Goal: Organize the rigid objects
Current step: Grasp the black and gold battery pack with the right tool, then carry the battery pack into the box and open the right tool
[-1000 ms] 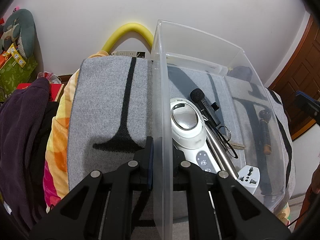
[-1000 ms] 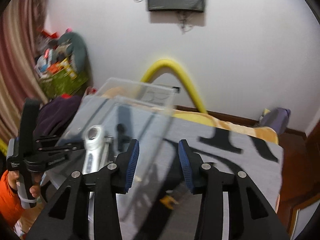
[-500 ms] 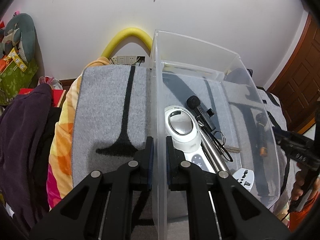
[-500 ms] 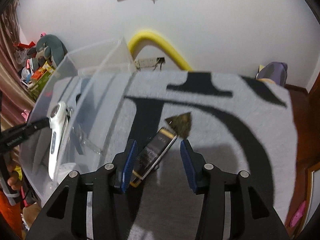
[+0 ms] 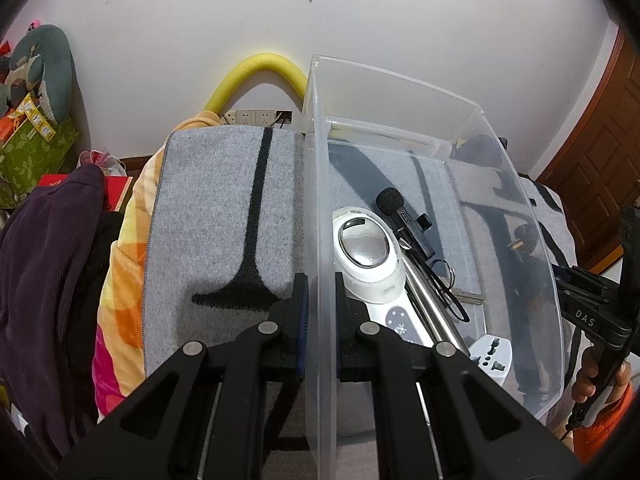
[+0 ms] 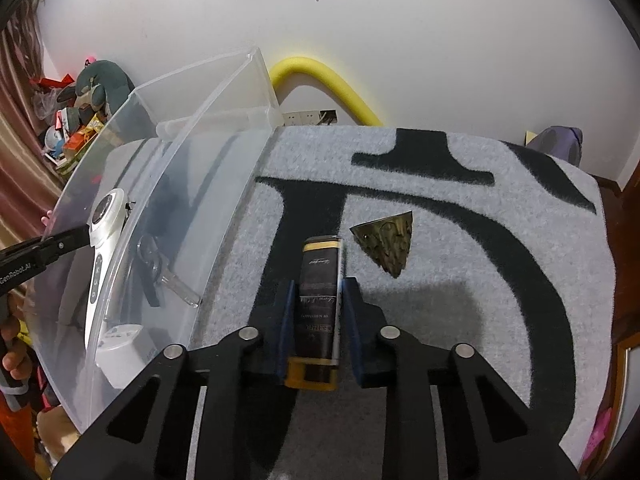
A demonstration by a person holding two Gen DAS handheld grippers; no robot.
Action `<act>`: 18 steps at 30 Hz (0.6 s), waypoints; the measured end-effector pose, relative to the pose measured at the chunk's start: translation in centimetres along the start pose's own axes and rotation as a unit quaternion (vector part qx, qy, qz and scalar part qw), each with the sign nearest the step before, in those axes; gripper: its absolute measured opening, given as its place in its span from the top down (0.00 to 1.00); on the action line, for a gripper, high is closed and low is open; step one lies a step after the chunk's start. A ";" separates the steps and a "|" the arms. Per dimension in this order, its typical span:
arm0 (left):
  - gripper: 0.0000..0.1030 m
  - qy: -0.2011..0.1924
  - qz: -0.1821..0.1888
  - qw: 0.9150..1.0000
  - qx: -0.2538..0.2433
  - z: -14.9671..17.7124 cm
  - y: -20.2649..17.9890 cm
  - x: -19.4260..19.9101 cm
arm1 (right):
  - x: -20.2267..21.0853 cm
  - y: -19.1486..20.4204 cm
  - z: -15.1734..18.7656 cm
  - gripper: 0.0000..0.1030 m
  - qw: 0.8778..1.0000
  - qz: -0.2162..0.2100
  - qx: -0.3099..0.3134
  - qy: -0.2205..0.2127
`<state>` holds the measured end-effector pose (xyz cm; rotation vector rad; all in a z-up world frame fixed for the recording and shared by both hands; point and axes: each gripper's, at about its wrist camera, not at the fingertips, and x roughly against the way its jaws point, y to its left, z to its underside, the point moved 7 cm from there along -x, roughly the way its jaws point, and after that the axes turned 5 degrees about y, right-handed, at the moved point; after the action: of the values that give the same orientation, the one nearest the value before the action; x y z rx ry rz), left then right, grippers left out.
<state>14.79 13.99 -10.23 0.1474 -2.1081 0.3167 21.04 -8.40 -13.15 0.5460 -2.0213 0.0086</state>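
Note:
A clear plastic bin [image 5: 516,208] stands on a grey and black blanket [image 5: 208,216]. My left gripper [image 5: 319,304] is shut on the bin's near wall. Inside lie a white handheld device [image 5: 368,256], a black microphone [image 5: 404,216], a metal rod [image 5: 432,308], keys and a white plug adapter [image 5: 492,356]. In the right wrist view the bin [image 6: 192,148] is at the left. My right gripper [image 6: 319,300] straddles a black and gold rectangular box [image 6: 318,280] lying on the blanket; the pads touch its sides. A bronze triangular ornament [image 6: 386,244] lies just right of it.
A yellow foam tube [image 6: 320,88] arches against the white wall behind the bed. Dark clothes [image 5: 44,280] are piled at the left. Toys and boxes [image 5: 28,112] clutter the far left corner. A wooden door [image 5: 592,152] is at the right.
My right gripper has swung away from the bin, come down over the black and gold box and closed around it. My left gripper keeps its hold on the bin wall.

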 end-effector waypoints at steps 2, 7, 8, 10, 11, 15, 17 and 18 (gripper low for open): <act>0.92 0.000 0.000 1.000 0.000 0.0 0.0 0.0 | 0.3 0.0 0.1 0.80 1.000 -0.001 -0.001 -0.004; 0.92 0.000 0.000 1.000 0.000 0.0 0.0 0.0 | 2.4 0.2 -0.2 0.80 1.000 -0.008 -0.002 -0.026; 0.92 0.000 0.000 1.000 0.000 0.0 0.0 0.0 | 2.9 0.3 -0.3 0.80 0.999 -0.009 -0.001 -0.032; 0.92 0.000 0.000 1.000 0.000 0.0 0.0 0.0 | 4.1 0.7 -0.7 0.80 0.999 -0.011 0.004 -0.047; 0.92 0.000 0.000 1.000 0.000 0.0 0.0 0.0 | 4.7 0.8 -0.9 0.80 0.998 -0.014 0.005 -0.053; 0.92 0.000 0.000 1.000 0.000 0.0 0.0 0.0 | 7.1 2.1 -1.8 0.80 0.996 -0.026 0.015 -0.081; 0.92 0.000 0.000 1.000 0.000 0.0 0.0 0.0 | 8.3 2.9 -2.4 0.80 0.995 -0.035 0.024 -0.095; 0.92 0.000 0.000 1.000 0.000 0.0 0.0 0.0 | 8.9 3.5 -2.7 0.80 0.994 -0.039 0.029 -0.103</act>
<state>14.79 13.99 -10.23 0.1474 -2.1080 0.3163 18.44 -7.97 -3.53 0.6866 -2.2030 -0.0379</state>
